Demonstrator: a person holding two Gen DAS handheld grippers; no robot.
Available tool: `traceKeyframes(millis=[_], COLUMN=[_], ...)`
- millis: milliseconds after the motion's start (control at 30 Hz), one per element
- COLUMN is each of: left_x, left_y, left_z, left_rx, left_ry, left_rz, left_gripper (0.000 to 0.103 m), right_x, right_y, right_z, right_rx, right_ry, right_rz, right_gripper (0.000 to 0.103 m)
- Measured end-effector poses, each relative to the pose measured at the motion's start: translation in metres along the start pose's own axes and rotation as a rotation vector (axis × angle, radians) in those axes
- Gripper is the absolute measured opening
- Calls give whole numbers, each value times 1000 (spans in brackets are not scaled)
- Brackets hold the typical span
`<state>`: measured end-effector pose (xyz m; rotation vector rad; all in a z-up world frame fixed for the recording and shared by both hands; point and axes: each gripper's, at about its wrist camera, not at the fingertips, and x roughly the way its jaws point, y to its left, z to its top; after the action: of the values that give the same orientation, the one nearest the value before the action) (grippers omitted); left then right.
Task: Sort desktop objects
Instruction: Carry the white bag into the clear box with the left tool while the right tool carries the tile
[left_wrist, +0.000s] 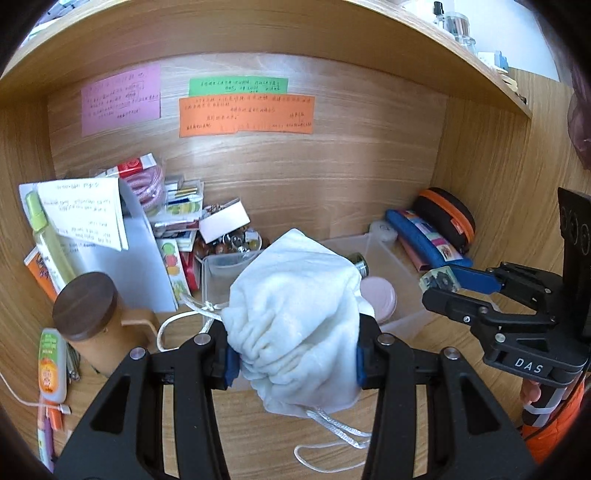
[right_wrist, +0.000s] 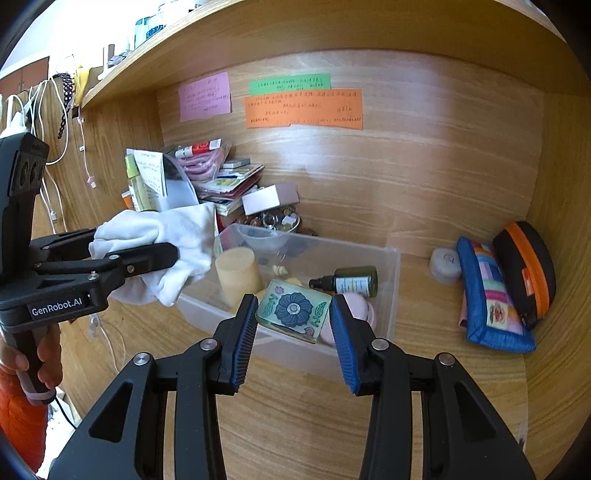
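Note:
My left gripper is shut on a white drawstring pouch and holds it above the near left end of a clear plastic bin. The pouch and the left gripper also show in the right wrist view. My right gripper is shut on a square glass tile with a blue flower, held over the bin's near wall. In the left wrist view the right gripper holds the tile at the right.
The bin holds a dark spray bottle, a yellow sponge cylinder and a pink round lid. A blue pouch and black-orange case lie right. Books, boxes and papers pile left, beside a wooden-lidded cup.

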<state>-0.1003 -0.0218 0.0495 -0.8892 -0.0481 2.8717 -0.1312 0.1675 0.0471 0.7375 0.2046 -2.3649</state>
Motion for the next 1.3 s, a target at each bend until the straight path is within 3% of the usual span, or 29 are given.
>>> traceKeyframes(millis=[667,967,1300], left_x=[74,108,129], left_y=[22,17,13], left_z=[16,13,4], left_rx=[-6,18,33], left_ry=[70,113,152], left_rz=[-40,-52,-51], left_gripper=[45,45,46], right_x=[57,97,115], right_y=[-19,-27,-29], right_z=[26,18,7], right_rx=[-11,-17,-45], right_ry=[45,127,180], right_rz=[-28,-16,-9], right_gripper=[37,37,37])
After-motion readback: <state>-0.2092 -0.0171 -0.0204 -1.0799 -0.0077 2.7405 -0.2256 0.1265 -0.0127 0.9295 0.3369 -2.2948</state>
